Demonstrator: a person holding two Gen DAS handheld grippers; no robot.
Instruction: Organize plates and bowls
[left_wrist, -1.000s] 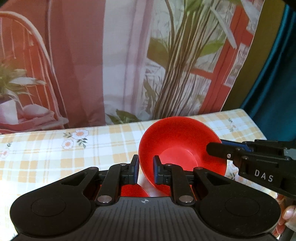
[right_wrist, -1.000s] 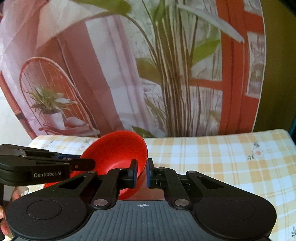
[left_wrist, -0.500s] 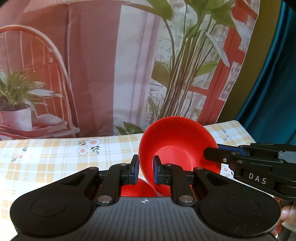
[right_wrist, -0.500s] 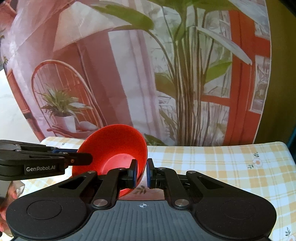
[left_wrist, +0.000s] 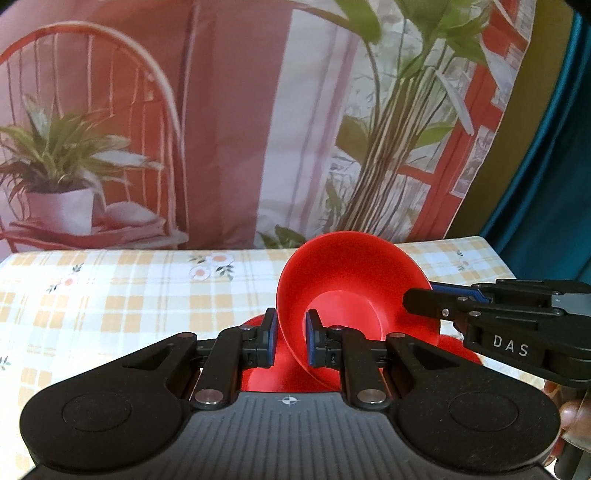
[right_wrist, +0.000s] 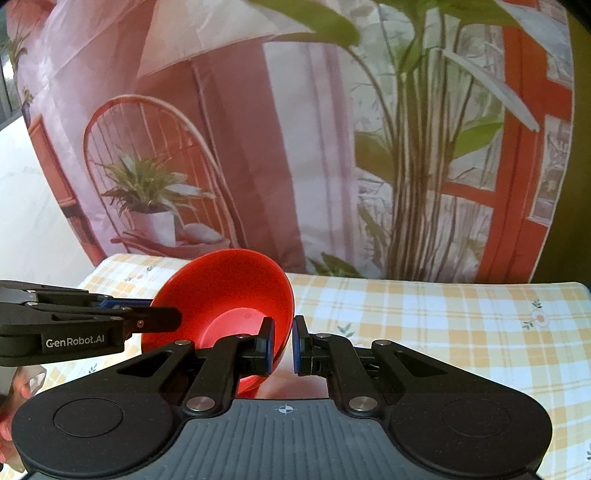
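Note:
A red bowl is held above the table, tilted, between both grippers. My left gripper is shut on the bowl's left rim. My right gripper is shut on the bowl's right rim; the bowl shows in the right wrist view. Each gripper shows in the other's view, the right one at the bowl's far rim and the left one likewise. A red plate lies on the table under the bowl, mostly hidden.
The table carries a yellow checked cloth with flowers, also seen in the right wrist view. A printed backdrop of a chair and plants hangs behind the table's far edge. A teal curtain hangs at the right.
Both grippers have risen with the bowl between them; more of the backdrop and the table's far edge now shows. The grip on both rims has not changed.

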